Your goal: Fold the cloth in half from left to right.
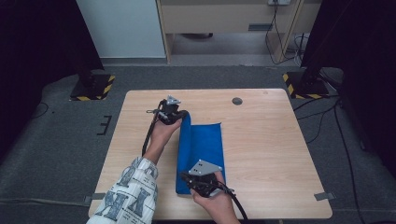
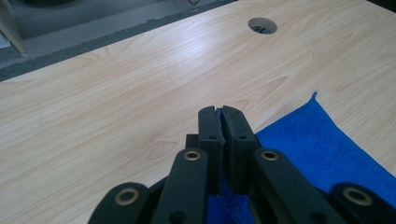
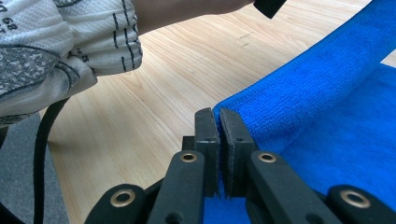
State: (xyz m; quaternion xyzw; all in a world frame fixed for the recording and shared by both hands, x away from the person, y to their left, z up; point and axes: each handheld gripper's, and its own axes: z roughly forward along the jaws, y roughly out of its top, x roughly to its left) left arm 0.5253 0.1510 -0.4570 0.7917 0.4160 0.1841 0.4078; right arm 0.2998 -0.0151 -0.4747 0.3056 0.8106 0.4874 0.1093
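A blue cloth (image 1: 205, 149) lies on the wooden table (image 1: 261, 140), its left edge lifted and folded over toward the right. My left gripper (image 1: 180, 116) is shut on the cloth's far left corner, and blue fabric (image 2: 224, 198) shows pinched between its jaws (image 2: 222, 114). My right gripper (image 1: 184, 176) is shut on the near left corner. In the right gripper view the cloth's raised edge (image 3: 308, 88) rises from the closed jaws (image 3: 218, 116) up to the right.
A round cable hole (image 1: 237, 101) sits in the table's far right part. The person's patterned sleeve (image 1: 128, 193) crosses the near left edge. Bare wood lies to the right of the cloth. Cables (image 1: 149, 135) trail from both grippers.
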